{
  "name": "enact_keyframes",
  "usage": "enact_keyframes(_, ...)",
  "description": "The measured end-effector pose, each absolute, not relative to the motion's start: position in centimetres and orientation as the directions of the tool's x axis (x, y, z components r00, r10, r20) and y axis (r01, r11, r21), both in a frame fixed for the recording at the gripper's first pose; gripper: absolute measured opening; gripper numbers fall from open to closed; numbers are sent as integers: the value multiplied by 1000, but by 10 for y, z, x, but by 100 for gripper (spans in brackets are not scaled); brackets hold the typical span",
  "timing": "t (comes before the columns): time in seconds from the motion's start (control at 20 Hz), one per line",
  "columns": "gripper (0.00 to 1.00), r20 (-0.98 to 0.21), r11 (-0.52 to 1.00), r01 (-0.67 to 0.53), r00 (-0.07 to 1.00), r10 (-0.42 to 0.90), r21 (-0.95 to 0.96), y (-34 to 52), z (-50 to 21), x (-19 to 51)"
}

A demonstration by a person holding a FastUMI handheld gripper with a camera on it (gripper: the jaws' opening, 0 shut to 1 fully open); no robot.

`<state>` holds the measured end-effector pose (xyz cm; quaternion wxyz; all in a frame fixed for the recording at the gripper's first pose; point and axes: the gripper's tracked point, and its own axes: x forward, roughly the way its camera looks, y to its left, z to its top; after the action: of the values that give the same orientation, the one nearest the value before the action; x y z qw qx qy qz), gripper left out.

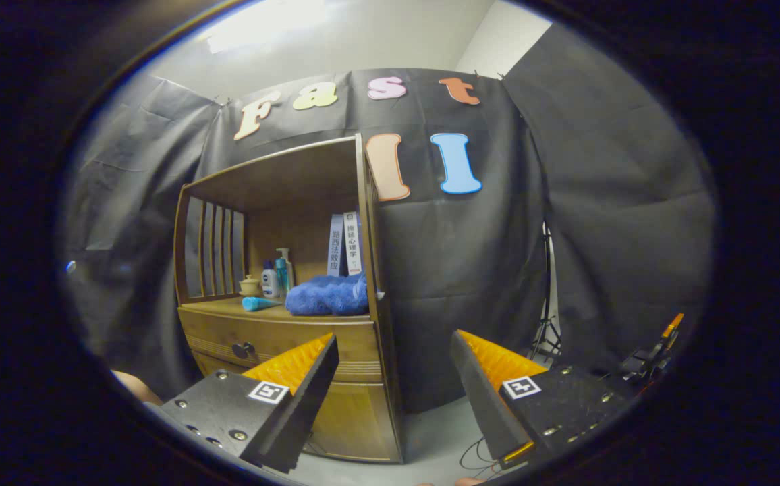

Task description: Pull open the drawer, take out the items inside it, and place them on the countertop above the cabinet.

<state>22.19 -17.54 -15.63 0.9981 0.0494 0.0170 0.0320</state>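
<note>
Claw (393,361) gaped wide, empty, held back from cabinet (356,412). Drawer (282,337) sat shut, knob (243,349) beyond left finger; blue cloth (329,297), tube (258,304) lay on surface (228,309).

The cabinet (289,378) is a small wooden unit standing on the floor against the black cloth, left of centre and some way beyond the gripper (393,351), whose fingers stand wide apart with nothing between them. Its drawer (275,341) sits just under the countertop (228,309) and is closed, front flush, with a dark round knob (243,349) toward its left. The left finger overlaps the drawer's right part. On the countertop, a blue fluffy cloth (329,297) lies at the right, a blue tube (258,304) lies on its side near the front, and small bottles (275,277) and a little pot (250,286) stand farther back.
</note>
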Motion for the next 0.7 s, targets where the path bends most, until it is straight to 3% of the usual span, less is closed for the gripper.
enact_keyframes(0.7, 99, -8, 995, -3, 1000, 4, 102, -180, -153, 199)
